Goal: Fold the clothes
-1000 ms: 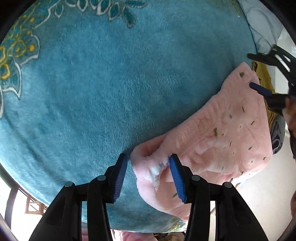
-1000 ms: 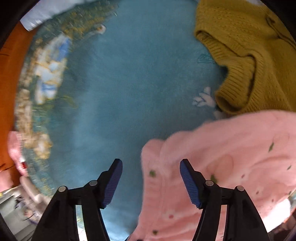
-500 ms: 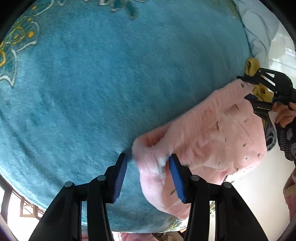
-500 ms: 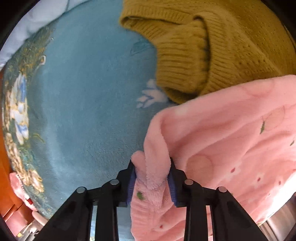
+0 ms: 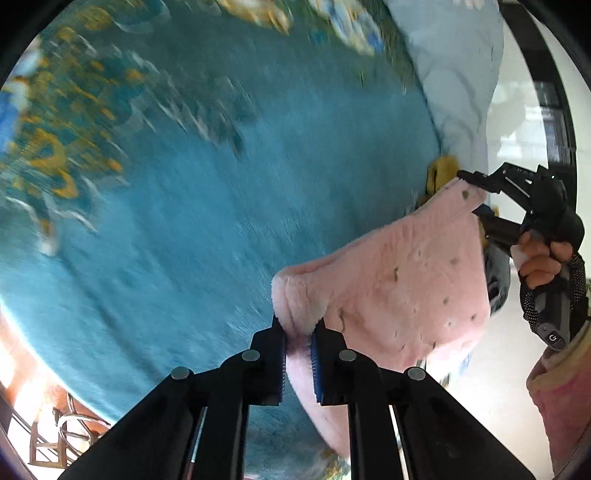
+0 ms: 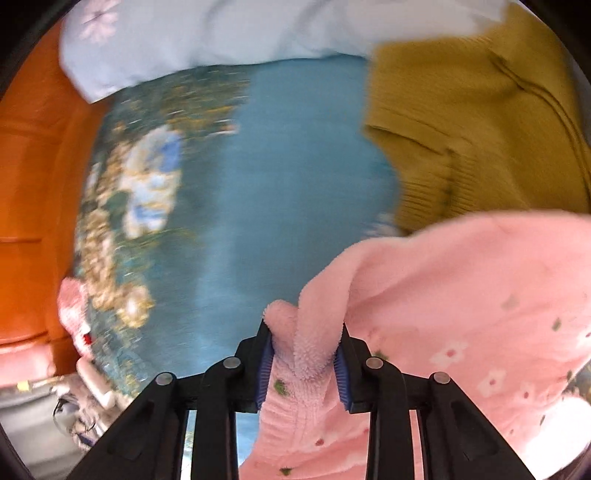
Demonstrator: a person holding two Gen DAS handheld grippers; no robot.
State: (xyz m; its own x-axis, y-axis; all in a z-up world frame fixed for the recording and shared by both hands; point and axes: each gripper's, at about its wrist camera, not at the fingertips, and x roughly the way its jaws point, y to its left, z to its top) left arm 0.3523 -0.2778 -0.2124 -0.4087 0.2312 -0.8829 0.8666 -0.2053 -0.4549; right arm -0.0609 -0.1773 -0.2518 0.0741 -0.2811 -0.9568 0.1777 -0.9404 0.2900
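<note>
while the left tool [image 5: 298,350] is closing, its pads already pinch one corner of the pink fleece garment [image 5: 402,280], and the right tool [image 6: 303,363] clamps a bunched fold at the other corner, so the piece hangs stretched between them over the teal blanket [image 5: 192,221] on the bed. soft, thick and light, the fleece looks likely to sag in the middle and to slip if only its fluffy pile is caught; the hemmed corners seem the safest hold. just beside it lies a mustard knit sweater [image 6: 476,122], touching or nearly touching its edge, which could get dragged along. a pale blue quilt [image 6: 221,33] sits beyond, well clear.
</note>
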